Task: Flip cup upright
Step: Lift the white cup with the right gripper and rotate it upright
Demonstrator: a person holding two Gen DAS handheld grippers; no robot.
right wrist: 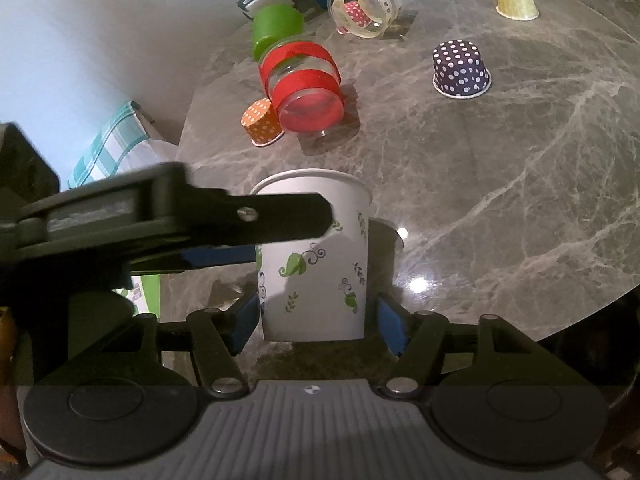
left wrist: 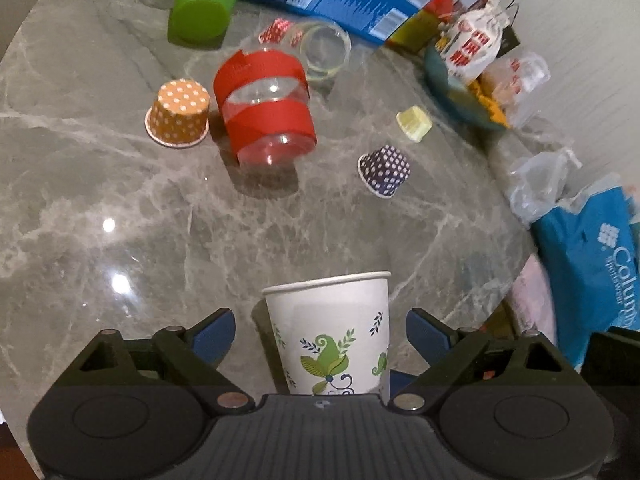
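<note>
A white paper cup with green leaf print (left wrist: 332,336) stands upright, rim up, on the grey marble table (left wrist: 120,208). My left gripper (left wrist: 320,334) is open around it, with a gap on each side between cup and blue pads. In the right wrist view the same cup (right wrist: 316,264) stands between the blue pads of my right gripper (right wrist: 318,318), which are open and close to its base. The left gripper's black finger (right wrist: 240,216) crosses in front of the cup's upper left.
On the table lie a clear jar with red bands (left wrist: 264,108), a green cup (left wrist: 202,4) and a clear cup (left wrist: 320,50) on their sides. Orange (left wrist: 178,114), navy (left wrist: 386,170) and yellow (left wrist: 414,122) dotted paper cups sit upside down. Boxes and bags crowd the right edge (left wrist: 592,272).
</note>
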